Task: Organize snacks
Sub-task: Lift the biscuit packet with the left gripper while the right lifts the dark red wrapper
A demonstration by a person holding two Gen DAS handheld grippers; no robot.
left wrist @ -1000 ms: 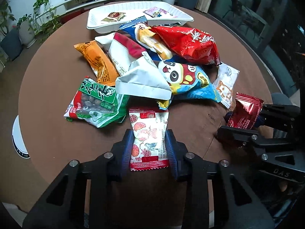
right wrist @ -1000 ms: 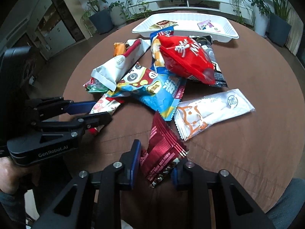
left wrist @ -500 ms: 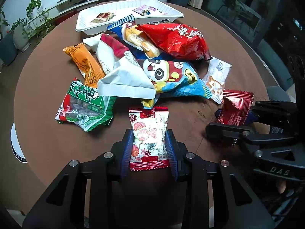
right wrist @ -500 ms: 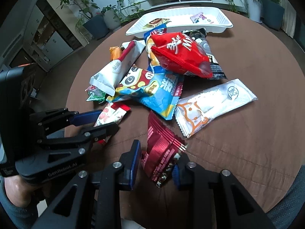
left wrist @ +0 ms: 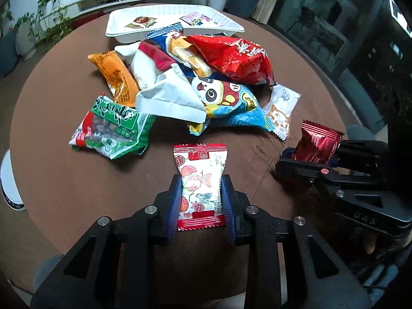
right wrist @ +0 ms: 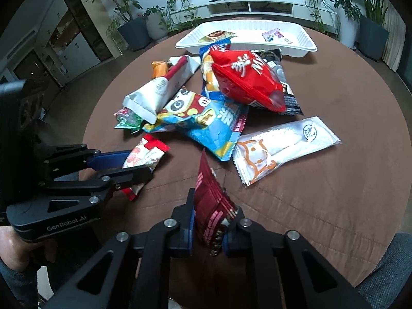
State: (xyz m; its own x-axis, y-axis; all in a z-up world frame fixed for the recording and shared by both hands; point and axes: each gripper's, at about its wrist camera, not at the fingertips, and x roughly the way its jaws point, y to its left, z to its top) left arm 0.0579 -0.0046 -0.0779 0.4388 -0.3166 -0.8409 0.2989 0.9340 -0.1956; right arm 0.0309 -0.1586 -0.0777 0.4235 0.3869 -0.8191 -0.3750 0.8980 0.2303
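Two small packs gripped at the near table edge. White-and-red pack (left wrist: 200,182) between blue pads of left gripper (left wrist: 200,200), jaws closing, pads at its sides. Dark red pack (right wrist: 215,216) pinched upright in right gripper (right wrist: 208,228), jaws clamped tight. Pile of bags (left wrist: 206,82) beyond; white tray (left wrist: 175,18) at far edge, two items inside. Step in hand, likely: pick-up. Next: lift both clear, carry over pile, release in tray without snagging bags.

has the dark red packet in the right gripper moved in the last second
Yes. The dark red packet, lying slanted a second ago, now stands pinched upright in the right gripper, though no nearer the white cat wrapper.
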